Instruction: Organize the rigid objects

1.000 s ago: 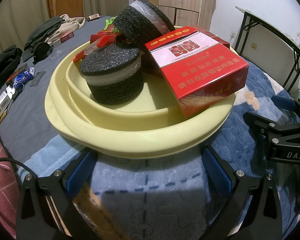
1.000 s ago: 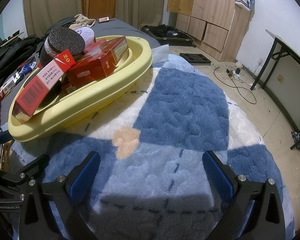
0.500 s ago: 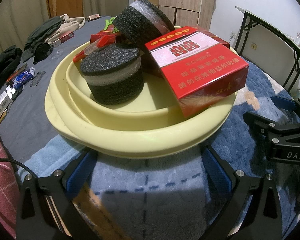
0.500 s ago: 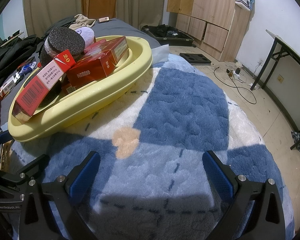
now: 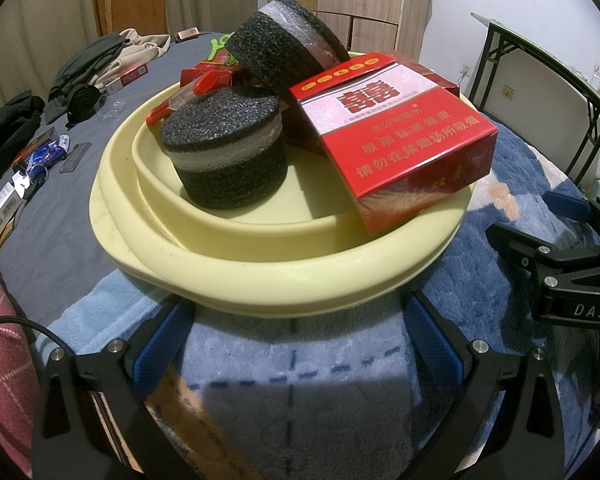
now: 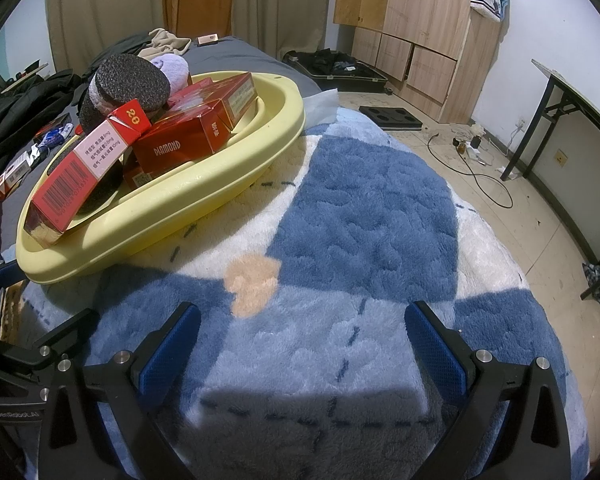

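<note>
While nothing has shifted, yellow basin point(image 5: 284, 276) unmoved on blanket point(image 6: 364, 216), left gripper point(image 5: 292, 340) spread, right gripper point(image 6: 300, 340) spread.

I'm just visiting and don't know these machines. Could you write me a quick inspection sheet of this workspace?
Surface: fluffy blue and white blanket on a bed.
Job's things: yellow basin holding red cartons and black foam rounds.
Clutter: clothes and small packets on the grey sheet.
Tongs: left tongs and right tongs both open, empty.
Cables: a black cable on the floor.
Surroundings: wooden wardrobe, folding table.
</note>
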